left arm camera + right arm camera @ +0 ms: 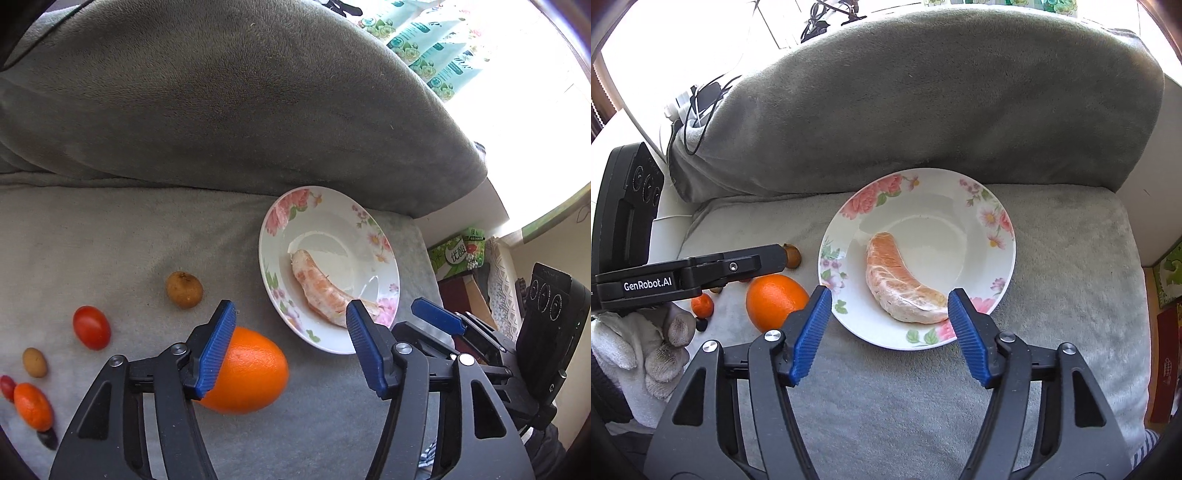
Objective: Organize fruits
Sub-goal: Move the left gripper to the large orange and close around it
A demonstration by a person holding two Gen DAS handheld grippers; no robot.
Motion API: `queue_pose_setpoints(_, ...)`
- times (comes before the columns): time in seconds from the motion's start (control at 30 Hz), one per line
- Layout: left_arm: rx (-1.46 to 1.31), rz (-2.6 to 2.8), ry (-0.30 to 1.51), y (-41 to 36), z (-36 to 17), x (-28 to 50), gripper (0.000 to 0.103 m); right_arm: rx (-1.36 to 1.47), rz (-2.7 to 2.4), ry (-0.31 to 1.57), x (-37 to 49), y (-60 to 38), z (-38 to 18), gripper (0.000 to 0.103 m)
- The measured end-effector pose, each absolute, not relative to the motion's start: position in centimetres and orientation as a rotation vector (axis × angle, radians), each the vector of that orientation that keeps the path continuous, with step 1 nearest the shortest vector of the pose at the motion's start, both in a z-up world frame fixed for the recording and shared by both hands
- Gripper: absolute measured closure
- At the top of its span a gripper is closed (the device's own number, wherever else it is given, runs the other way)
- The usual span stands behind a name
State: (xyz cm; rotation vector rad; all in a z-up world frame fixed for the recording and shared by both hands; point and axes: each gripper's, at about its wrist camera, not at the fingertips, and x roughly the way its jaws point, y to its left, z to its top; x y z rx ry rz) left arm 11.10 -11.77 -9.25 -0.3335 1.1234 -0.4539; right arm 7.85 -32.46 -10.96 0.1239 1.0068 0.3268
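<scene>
The peeled citrus segment (pixel 901 282) lies in the floral plate (pixel 964 184) at the centre of the right wrist view, its near tip close to the lower rim, while the orange (pixel 251 373) sits on the grey cushion (pixel 110 240) low in the left wrist view, just left of the plate. Both tools are released: the right gripper (pixel 888 332) stands wide over the plate's near rim with nothing between its pads, and the left gripper (pixel 291 350) is spread with one pad against or just in front of the orange, which of the two I cannot tell. The likely trouble is the soft cushion: a nudge on the rim could tip the plate, and the round orange could roll off if a pad bumps it. At lower left the small fruits (pixel 92 326) trail out of frame, and a dark one is too small to identify. The left tool hides some of them in the right wrist view.
</scene>
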Motion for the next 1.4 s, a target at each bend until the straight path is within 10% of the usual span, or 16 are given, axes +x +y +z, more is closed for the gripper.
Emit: queue_pose_setpoints(1.4,-0.182,-0.462,1.139,-9.3,-11.6,6.8,0.038,0.3,0.537,1.235,9.8,-24.4,-14.4,0.032)
